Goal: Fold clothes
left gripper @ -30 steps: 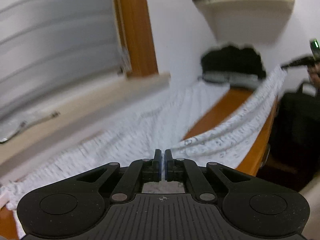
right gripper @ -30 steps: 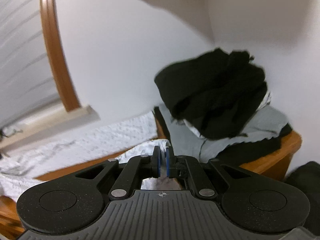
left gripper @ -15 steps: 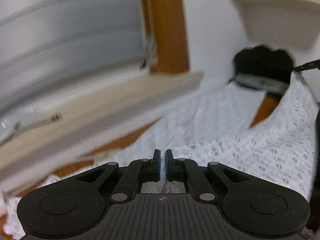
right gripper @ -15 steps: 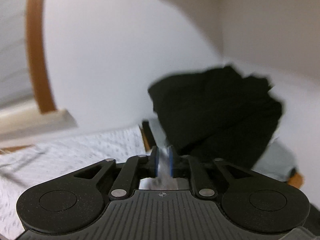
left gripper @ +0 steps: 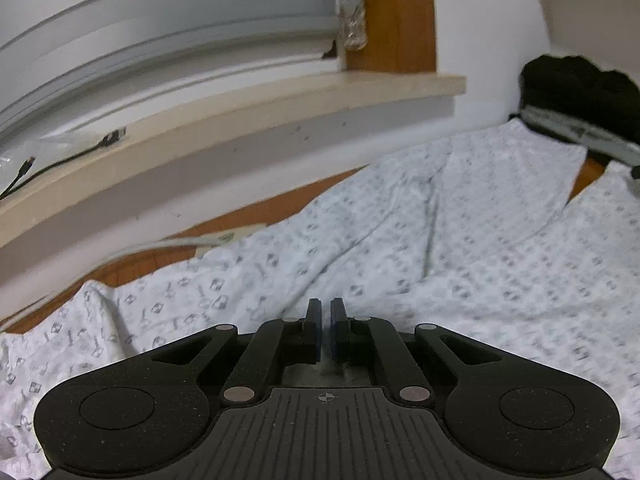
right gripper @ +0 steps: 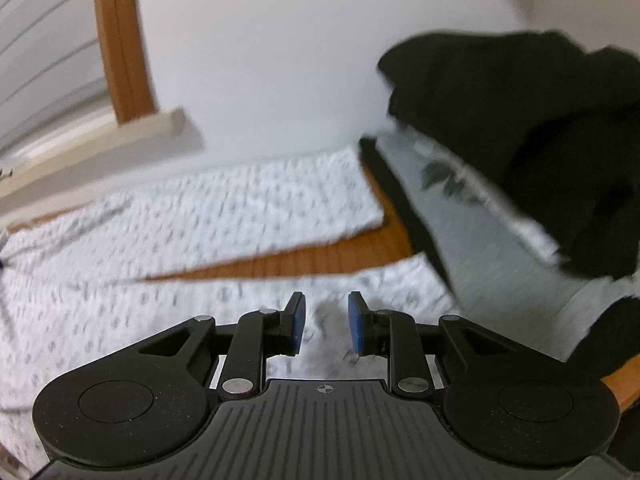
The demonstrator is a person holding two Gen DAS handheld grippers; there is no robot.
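Left gripper point(left gripper: 325, 330): jaws nearly closed, a narrow slit between the pads; pale cloth shows in the gap, so it appears pinched on the garment point(left gripper: 460, 248), though the bite itself is hidden. Right gripper point(right gripper: 326, 328): jaws parted, pads clear of the fabric lying beneath, holding nothing. Garment point(right gripper: 168, 248): thin white printed cloth spread over the wooden table point(right gripper: 320, 256), two flaps with a wedge of bare wood between them. Judged light, limp and crease-prone; it will sag and drag rather than hold shape. Best taken at a hem or corner, both grippers well apart. Beyond: dark clothes pile point(right gripper: 540, 128) on grey fabric point(right gripper: 480, 236).
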